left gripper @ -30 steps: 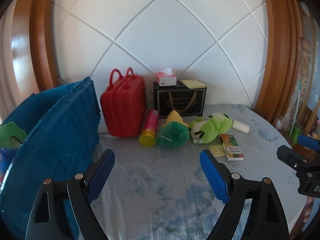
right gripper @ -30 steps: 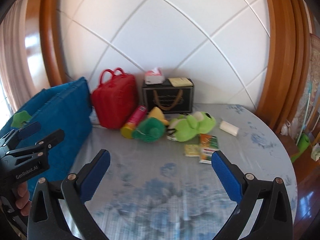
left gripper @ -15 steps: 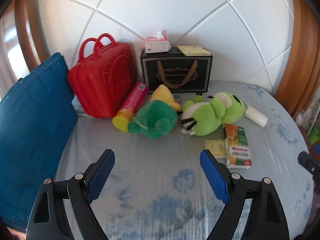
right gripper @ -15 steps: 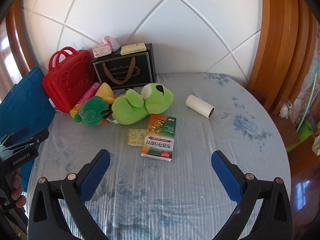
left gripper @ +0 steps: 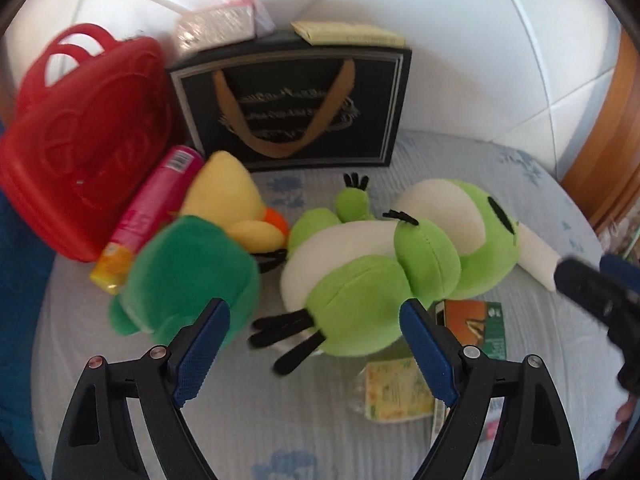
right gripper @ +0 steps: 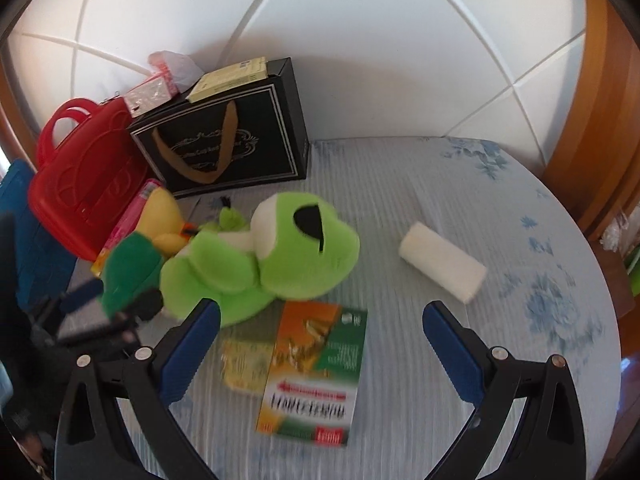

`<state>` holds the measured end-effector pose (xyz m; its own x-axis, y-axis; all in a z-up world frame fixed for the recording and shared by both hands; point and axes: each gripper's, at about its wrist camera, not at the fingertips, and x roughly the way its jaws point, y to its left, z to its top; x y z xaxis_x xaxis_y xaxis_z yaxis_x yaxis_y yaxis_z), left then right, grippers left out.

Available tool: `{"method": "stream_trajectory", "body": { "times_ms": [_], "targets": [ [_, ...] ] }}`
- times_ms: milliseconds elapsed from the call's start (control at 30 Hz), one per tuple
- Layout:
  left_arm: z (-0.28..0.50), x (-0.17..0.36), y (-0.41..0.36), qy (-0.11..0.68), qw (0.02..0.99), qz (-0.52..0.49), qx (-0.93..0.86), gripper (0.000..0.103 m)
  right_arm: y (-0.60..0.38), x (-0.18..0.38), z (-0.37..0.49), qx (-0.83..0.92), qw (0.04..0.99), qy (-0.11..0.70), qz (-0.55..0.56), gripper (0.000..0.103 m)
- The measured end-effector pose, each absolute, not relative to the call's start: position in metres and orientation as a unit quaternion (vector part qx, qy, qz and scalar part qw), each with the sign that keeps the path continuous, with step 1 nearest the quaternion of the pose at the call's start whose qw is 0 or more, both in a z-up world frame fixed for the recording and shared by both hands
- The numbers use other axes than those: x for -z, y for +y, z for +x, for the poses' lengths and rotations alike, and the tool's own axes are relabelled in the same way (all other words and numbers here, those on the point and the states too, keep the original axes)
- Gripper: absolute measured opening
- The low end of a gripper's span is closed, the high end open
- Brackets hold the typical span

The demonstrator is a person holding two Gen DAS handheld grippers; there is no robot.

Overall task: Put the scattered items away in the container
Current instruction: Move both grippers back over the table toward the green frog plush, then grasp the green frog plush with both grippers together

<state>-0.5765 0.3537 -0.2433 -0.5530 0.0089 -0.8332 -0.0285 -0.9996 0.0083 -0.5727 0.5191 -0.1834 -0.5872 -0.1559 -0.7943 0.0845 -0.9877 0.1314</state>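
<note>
Inventory on the bed (right gripper: 400, 184), which carries a pale blue floral cover: two plush toys, one light green frog (left gripper: 384, 272) lying on its side and one dark green and yellow toy (left gripper: 192, 276) touching it on the left. One pink tube (left gripper: 148, 216) with a yellow cap leans against one red case (left gripper: 84, 152). One black gift bag (left gripper: 296, 104) stands against the white padded headboard, bearing one tissue pack (left gripper: 224, 24) and one flat yellowish packet (left gripper: 344, 34).

In front of the frog lie one orange-and-green box (right gripper: 316, 372) and one small yellow packet (right gripper: 240, 368), the packet touching the box's left edge. One white roll (right gripper: 440, 260) lies apart to the right.

One blue container (right gripper: 18, 224) shows only as a strip at the far left, beside the red case; its contents cannot be judged from here.

Left tool (left gripper: 314, 348): jaws wide apart, nothing gripped, poised just above the frog's legs; contact cannot be confirmed owing to blur. Right tool (right gripper: 322, 344): jaws equally wide, empty, standing over the orange-and-green box. Each tool appears at the edge of the other's view.
</note>
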Motion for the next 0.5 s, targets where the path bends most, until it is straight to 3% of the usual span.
{"method": "stream_trajectory", "body": {
  "times_ms": [200,267,300,500],
  "targets": [
    [-0.601,0.273,0.367,0.014,0.036,-0.492,-0.87,0.088,0.503,0.217,-0.635,0.871,0.076,-0.011,0.485,0.103],
    [-0.604,0.281,0.368,0.017,0.037,-0.492,-0.87,0.1,0.5,0.232,-0.649,0.864,0.091,-0.018,0.494,0.103],
    [-0.605,0.284,0.367,0.015,0.037,-0.491,-0.87,0.101,0.499,0.24,-0.654,0.861,0.088,-0.017,0.5,0.103],
    [-0.602,0.295,0.364,-0.005,0.058,-0.501,-0.863,0.097,0.508,0.275,-0.667,0.834,0.115,-0.084,0.533,0.103]
  ]
}}
